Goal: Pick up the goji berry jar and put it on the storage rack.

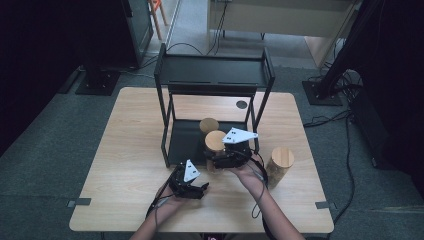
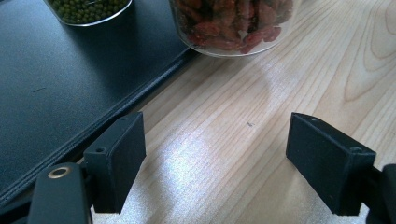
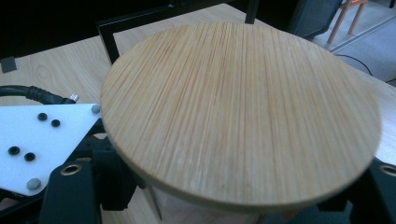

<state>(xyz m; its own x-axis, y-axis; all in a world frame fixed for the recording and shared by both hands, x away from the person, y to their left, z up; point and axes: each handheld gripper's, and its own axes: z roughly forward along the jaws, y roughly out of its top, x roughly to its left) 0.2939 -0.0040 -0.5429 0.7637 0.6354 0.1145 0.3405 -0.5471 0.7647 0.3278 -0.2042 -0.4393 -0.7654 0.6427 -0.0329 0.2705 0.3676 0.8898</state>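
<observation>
Right gripper [image 1: 216,159] clamped on jar of red berries [image 1: 215,145] (bamboo lid) just before black shelf [image 1: 165,125]; left gripper [image 2: 215,158] gaping, empty, nearby.

High view from above the person's side, facing forward and down on the table [image 1: 125,150], left gripper view low over the wood, close before its jaws, right gripper view pressed against the jar lid [image 3: 243,112], both showing the red-filled jar [image 2: 233,28].

A pale wooden tabletop [image 1: 130,165] stands on grey carpet floor [image 1: 45,150]; dark stands flank it, cables [image 1: 345,125] trailing right, a light cabinet [image 1: 280,17] behind
</observation>
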